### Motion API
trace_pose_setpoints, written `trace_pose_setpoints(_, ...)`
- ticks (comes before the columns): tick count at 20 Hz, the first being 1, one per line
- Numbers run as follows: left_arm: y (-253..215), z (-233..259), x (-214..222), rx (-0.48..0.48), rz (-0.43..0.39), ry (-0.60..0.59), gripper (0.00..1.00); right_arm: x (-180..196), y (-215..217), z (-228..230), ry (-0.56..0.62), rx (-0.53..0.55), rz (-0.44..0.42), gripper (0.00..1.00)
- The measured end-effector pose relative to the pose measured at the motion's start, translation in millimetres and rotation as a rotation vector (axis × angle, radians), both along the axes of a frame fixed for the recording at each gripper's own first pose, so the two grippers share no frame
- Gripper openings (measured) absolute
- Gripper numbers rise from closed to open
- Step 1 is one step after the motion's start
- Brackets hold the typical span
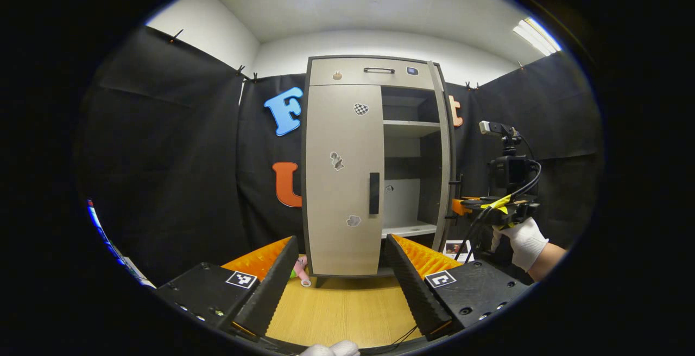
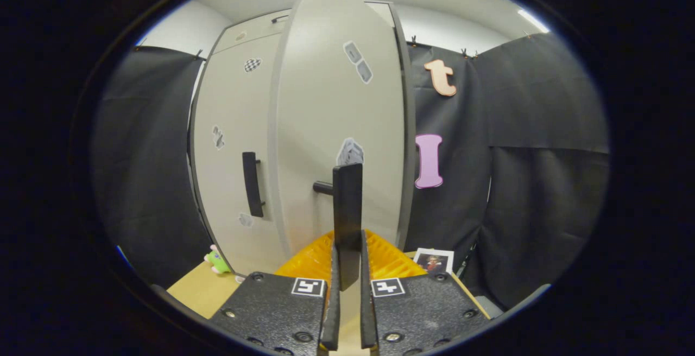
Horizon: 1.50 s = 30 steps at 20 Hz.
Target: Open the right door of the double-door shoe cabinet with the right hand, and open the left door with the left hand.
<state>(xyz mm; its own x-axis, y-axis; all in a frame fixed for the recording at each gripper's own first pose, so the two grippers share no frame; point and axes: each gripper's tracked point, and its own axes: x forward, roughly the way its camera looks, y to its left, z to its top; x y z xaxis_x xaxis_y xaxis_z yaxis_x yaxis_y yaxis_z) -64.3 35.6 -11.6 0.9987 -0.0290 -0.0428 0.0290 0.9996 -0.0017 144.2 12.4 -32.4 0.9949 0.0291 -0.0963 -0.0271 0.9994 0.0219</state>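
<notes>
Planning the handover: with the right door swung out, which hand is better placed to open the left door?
Left. Its tongs are open, facing the closed left door's handle; the right tongs are clamped on the right door's handle.

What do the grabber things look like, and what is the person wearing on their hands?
Each gripper has chunky black blocks with small square black-and-white markers on top and ridged orange parts in front. The right gripper carries a black camera on top, black cables and yellow tape. The hand holding it wears a white glove.
</notes>
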Motion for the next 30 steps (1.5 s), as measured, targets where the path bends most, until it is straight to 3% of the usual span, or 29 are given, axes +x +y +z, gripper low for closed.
trace_pose_setpoints(6,-52,7,2,-0.004,-0.03,0.005,0.96,-10,-34,1,0.003,0.011,0.059,0.13)
trace_pose_setpoints(16,-112,8,-9,-0.026,-0.026,0.018,0.96,-8,-111,3,0.005,0.006,0.067,0.04)
trace_pose_setpoints(20,-109,7,-7,-0.034,-0.009,0.02,0.96,-4,-117,3,0.008,0.036,0.109,0.04)
trace_pose_setpoints(26,-106,5,-6,-0.014,0.022,0.032,0.96,-10,-121,9,-0.008,0.019,0.091,0.04)
trace_pose_setpoints(30,-102,4,-3,-0.009,0.024,0.031,0.96,-22,-126,9,-0.015,0.013,0.047,0.11)
